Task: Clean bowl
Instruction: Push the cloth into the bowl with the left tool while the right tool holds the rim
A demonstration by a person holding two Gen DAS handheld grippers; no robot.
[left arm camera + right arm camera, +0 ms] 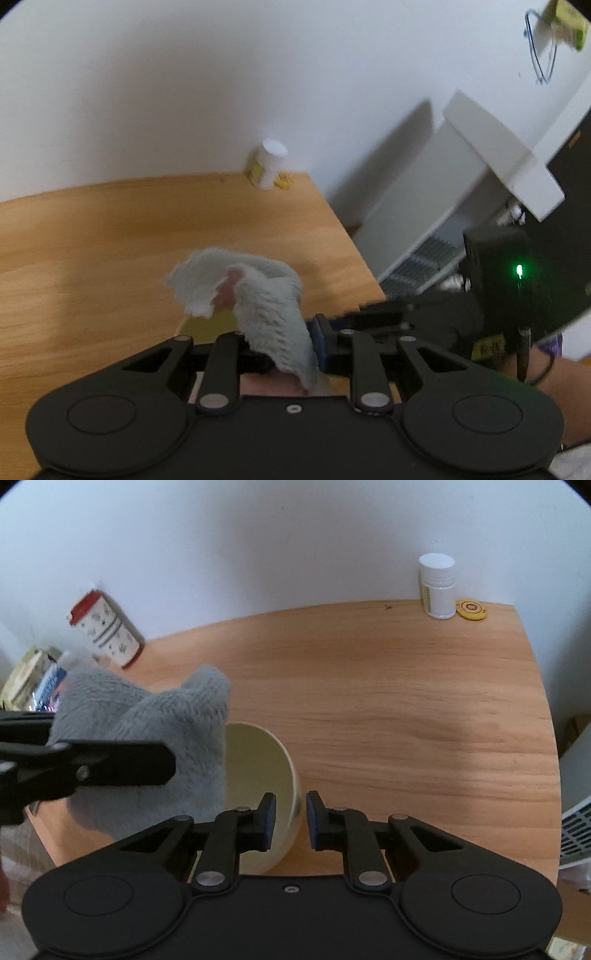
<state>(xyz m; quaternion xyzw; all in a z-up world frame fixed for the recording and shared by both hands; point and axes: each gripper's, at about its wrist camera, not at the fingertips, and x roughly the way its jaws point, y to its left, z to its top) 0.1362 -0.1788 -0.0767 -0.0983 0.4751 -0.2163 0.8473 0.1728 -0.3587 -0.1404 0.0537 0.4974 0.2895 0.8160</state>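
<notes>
A pale yellow bowl (258,775) sits tilted over the wooden table (406,701), its opening turned left. My right gripper (291,819) is shut on the bowl's rim, one blue pad inside the wall and one outside. My left gripper (291,347) is shut on a fluffy grey cloth (266,302). In the right wrist view that cloth (155,716) hangs against the left side of the bowl's opening, with a black finger of the left gripper (122,766) clamped across it. From the left wrist, only a sliver of the bowl (207,325) shows under the cloth.
A white pill bottle (437,587) and a yellow disc (471,610) stand at the table's far right corner by the wall. A red-lidded patterned cup (107,631) and some boxes (33,679) are at the far left. A white shelf unit (498,158) stands beyond the table's right edge.
</notes>
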